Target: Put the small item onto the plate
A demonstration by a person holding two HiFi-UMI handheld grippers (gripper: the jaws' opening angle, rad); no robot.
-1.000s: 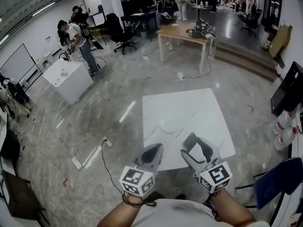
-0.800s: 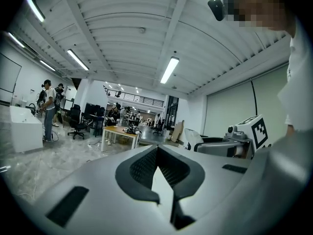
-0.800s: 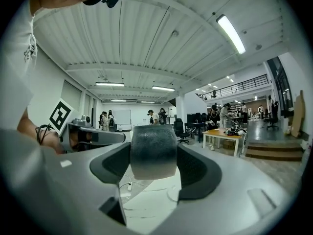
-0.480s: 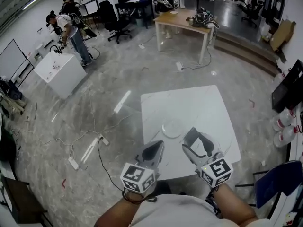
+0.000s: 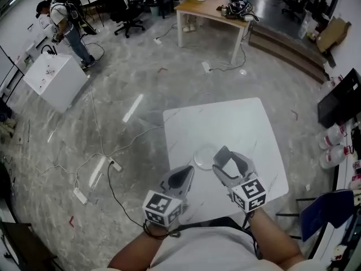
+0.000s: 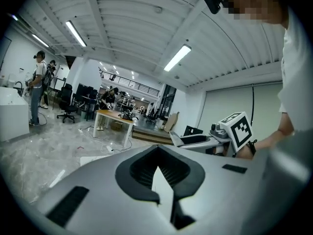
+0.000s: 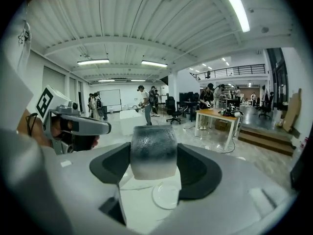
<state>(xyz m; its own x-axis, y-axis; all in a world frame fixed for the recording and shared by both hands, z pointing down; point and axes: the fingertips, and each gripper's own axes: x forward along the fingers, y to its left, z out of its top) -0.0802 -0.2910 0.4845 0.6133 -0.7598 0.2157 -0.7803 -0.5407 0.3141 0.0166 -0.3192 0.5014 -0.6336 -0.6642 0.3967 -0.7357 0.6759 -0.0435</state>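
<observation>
A small grey-and-white rounded block (image 7: 153, 151) is clamped between the pads of my right gripper (image 7: 154, 166), which is shut on it. Seen from the head, the right gripper (image 5: 230, 164) hovers over the near part of the white square table (image 5: 237, 123), just right of a round pale plate (image 5: 205, 157). In the right gripper view the plate (image 7: 166, 195) lies on the table just below the block. My left gripper (image 5: 179, 179) is held over the table's near edge, left of the plate. Its jaws (image 6: 159, 173) are shut with nothing in them.
Cables and power strips (image 5: 113, 165) trail over the marble floor left of the table. A black monitor (image 5: 341, 103), bottles (image 5: 333, 145) and a blue chair (image 5: 324, 213) stand at the right. Farther off are a wooden table (image 5: 211, 7), a white cabinet (image 5: 53, 81) and a person (image 5: 62, 21).
The table and plate have come closer in the head view. Both grippers now reach over the table's near edge, the right one close beside the plate.
</observation>
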